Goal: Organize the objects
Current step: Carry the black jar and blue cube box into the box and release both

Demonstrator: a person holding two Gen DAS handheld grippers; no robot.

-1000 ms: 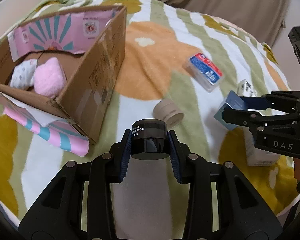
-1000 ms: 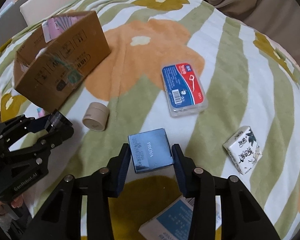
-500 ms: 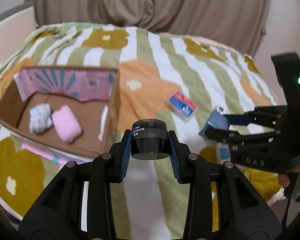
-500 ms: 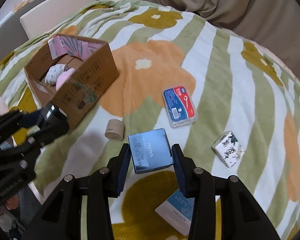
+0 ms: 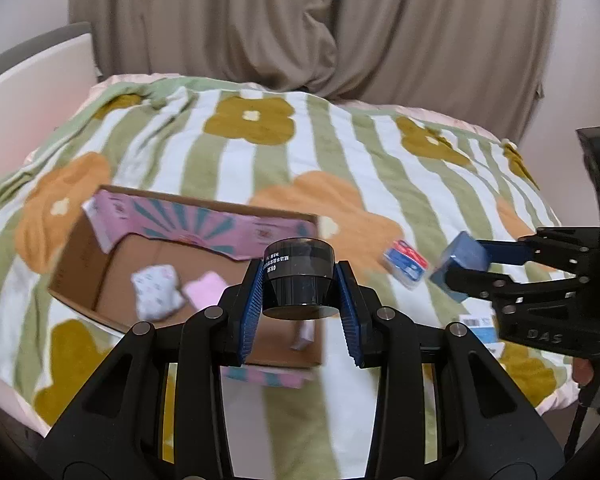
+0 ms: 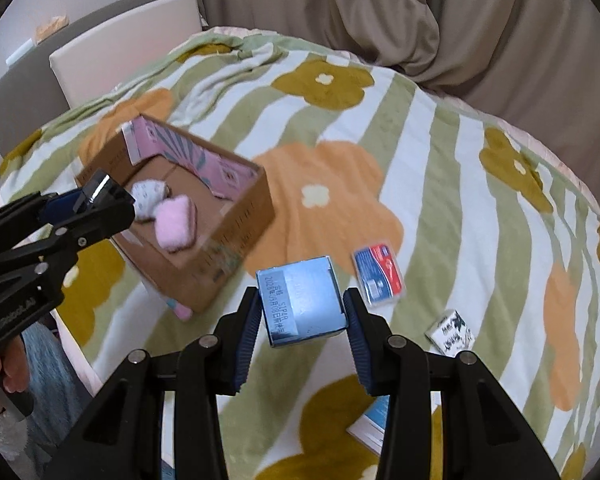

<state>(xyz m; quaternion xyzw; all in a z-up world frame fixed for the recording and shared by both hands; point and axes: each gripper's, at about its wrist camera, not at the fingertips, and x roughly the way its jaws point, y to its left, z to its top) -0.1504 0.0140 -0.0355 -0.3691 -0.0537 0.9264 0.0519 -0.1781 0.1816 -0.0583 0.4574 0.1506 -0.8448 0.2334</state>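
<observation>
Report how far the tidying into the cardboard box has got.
Done: a pink plush piece and a white patterned one lie in the cardboard box. In hand: the left gripper clamps a black jar; the right gripper clamps a blue carton. Left on the blanket: a red-and-blue flat case, a small white printed box and a blue-and-white packet.

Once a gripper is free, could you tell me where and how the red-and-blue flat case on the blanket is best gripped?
Grip the flat case across its two long edges, coming straight down from above. It lies flat on the blanket with clear space around it, and its narrow width suits the jaws.
</observation>
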